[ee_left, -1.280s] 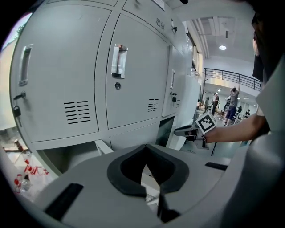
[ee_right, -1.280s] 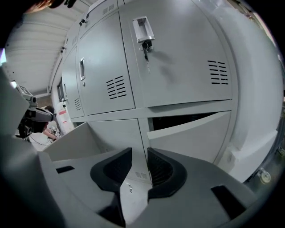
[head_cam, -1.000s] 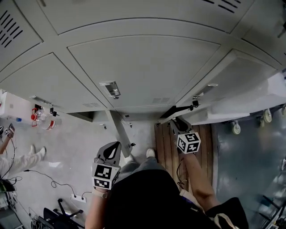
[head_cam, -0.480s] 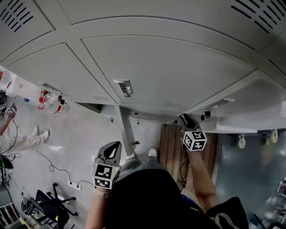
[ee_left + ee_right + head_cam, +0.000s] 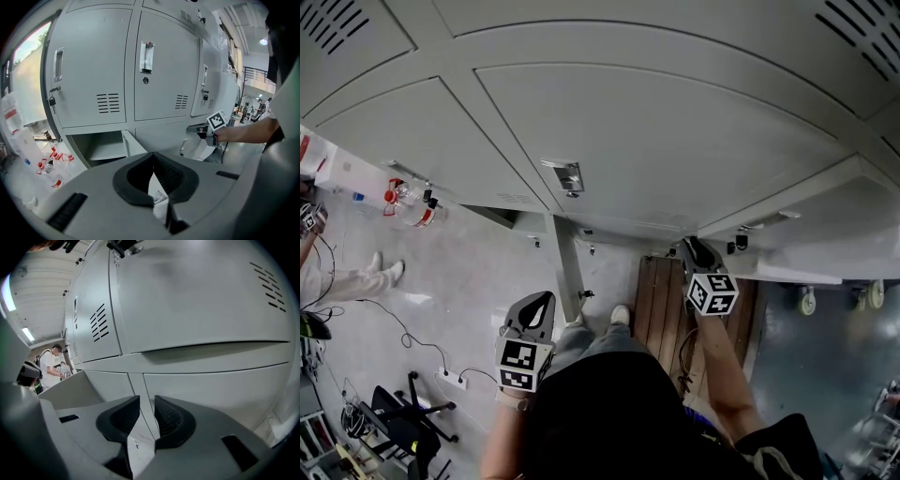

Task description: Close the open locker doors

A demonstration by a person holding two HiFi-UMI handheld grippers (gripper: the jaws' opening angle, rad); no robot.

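A bank of grey lockers [image 5: 656,122] fills the head view. One bottom-row door [image 5: 567,267] stands wide open and edge-on; the left gripper view shows it [image 5: 133,144] beside its empty compartment [image 5: 101,146]. My left gripper [image 5: 534,314] hangs short of that door, shut and empty [image 5: 153,176]. My right gripper [image 5: 698,255] is against a lower door [image 5: 787,220] further right, which lies nearly flat to the locker front. Its jaws [image 5: 146,416] are closing with nothing between them, and grey locker panels [image 5: 201,296] are close ahead.
Water bottles [image 5: 408,202] stand on the floor at the left beside the lockers. A power strip and cables [image 5: 450,380] and a black chair [image 5: 408,417] lie behind on the left. Wooden boards [image 5: 661,300] are underfoot, and a wheeled cart [image 5: 839,295] is at the right.
The right-hand lower door has swung from wide open to almost flat against the lockers, with my right gripper following it in. The left gripper has barely moved.
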